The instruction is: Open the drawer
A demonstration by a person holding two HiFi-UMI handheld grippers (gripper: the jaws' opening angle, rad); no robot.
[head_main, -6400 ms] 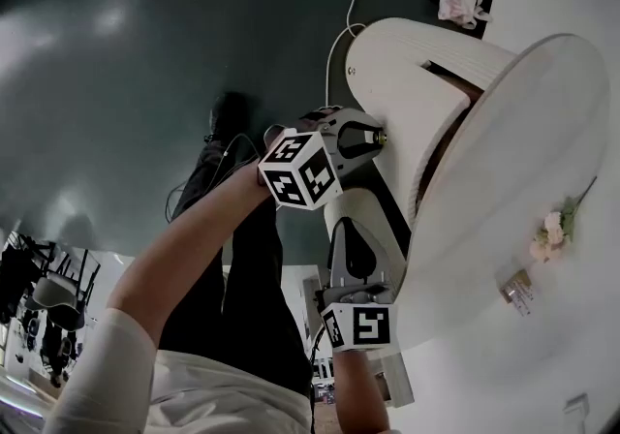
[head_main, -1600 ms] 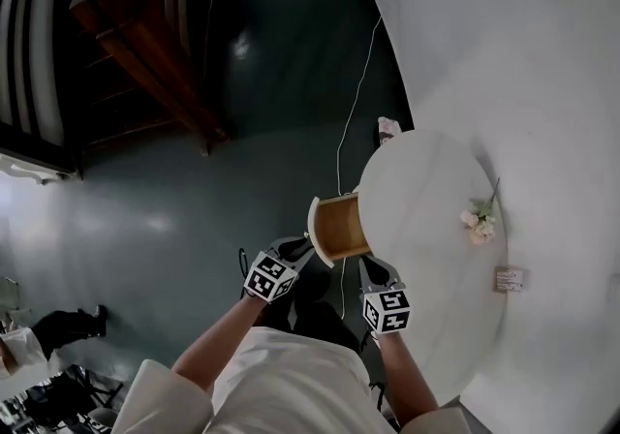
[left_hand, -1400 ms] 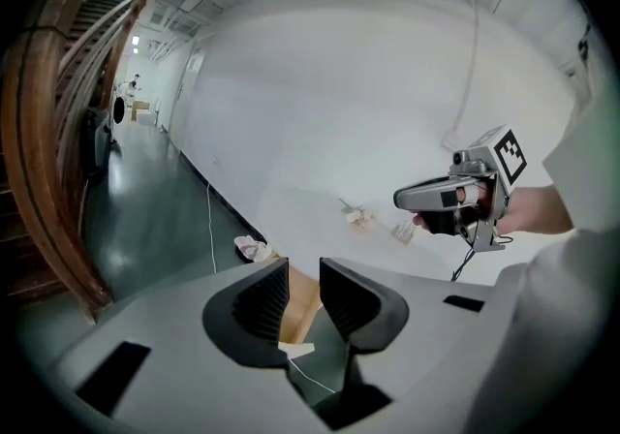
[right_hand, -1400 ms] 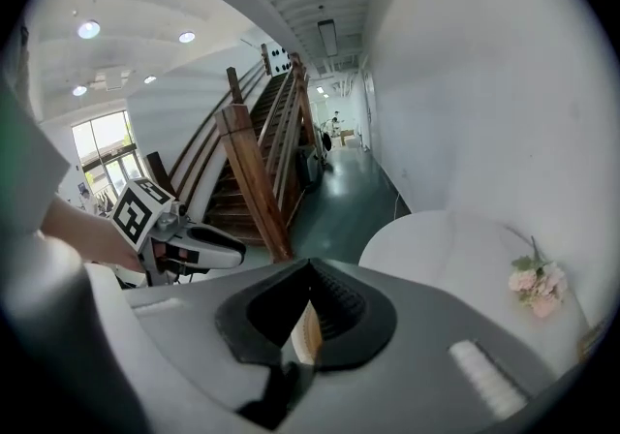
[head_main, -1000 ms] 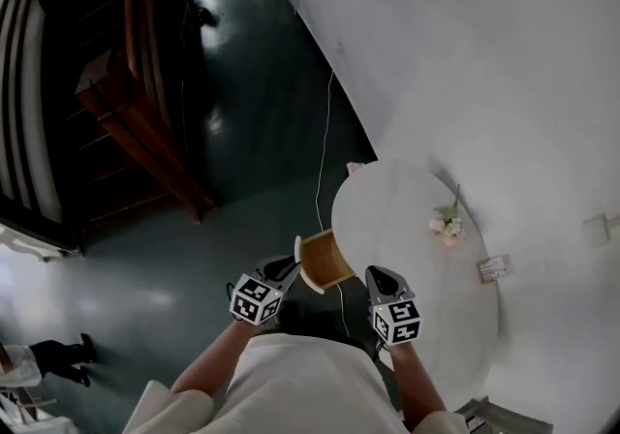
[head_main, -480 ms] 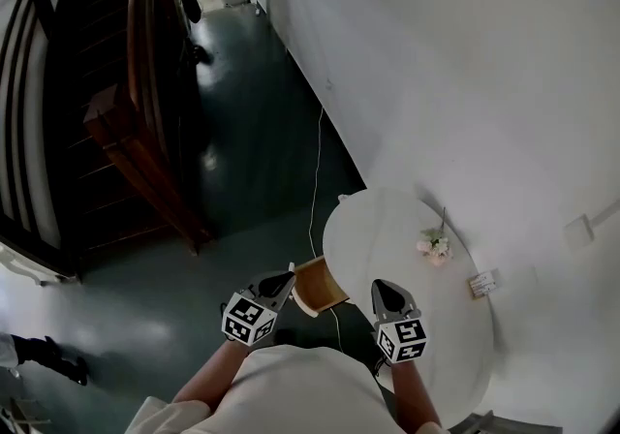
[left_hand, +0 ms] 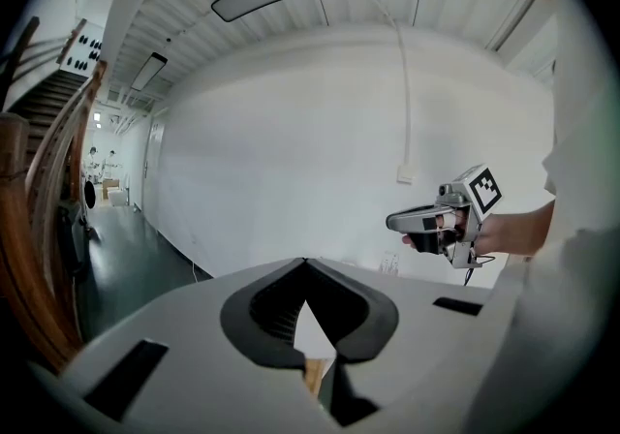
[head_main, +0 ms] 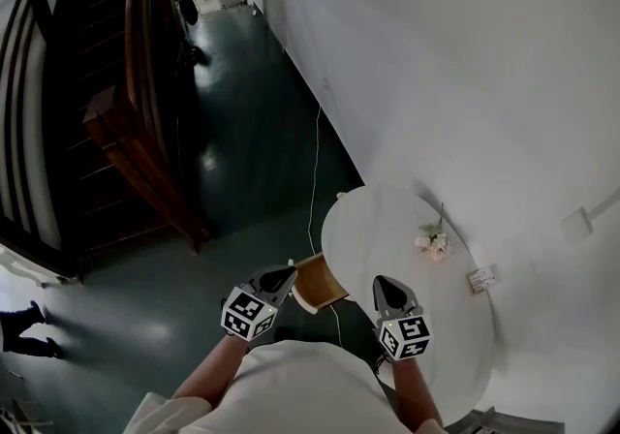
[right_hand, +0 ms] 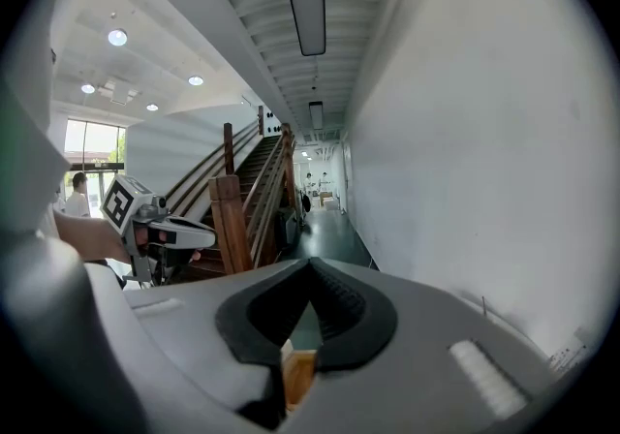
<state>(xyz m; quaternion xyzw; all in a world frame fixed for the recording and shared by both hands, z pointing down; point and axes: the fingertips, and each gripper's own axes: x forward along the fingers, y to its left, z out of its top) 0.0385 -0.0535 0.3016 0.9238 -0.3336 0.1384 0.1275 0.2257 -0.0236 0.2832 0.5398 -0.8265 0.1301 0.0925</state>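
The wooden drawer [head_main: 316, 281] stands pulled out from the left side of the round white table [head_main: 407, 316], its white front facing away from the table. Both grippers hang in the air above it and touch nothing. My left gripper [head_main: 285, 275] is over the drawer's left side, shut and empty. My right gripper [head_main: 382, 285] is over the table's near edge, shut too. In the left gripper view the jaw tips of the left gripper [left_hand: 306, 263] meet, with a sliver of the drawer [left_hand: 312, 374] below. The right gripper [right_hand: 310, 261] shows the same over the drawer [right_hand: 298, 374].
A pink flower [head_main: 431, 241] and a small card [head_main: 480, 278] lie on the table. A thin cable [head_main: 312, 190] runs along the dark floor by the white wall. A wooden staircase [head_main: 136, 132] rises at the left. People stand far down the hall.
Both grippers have risen with the head camera, so table and drawer look smaller and farther below. The drawer stays pulled out.
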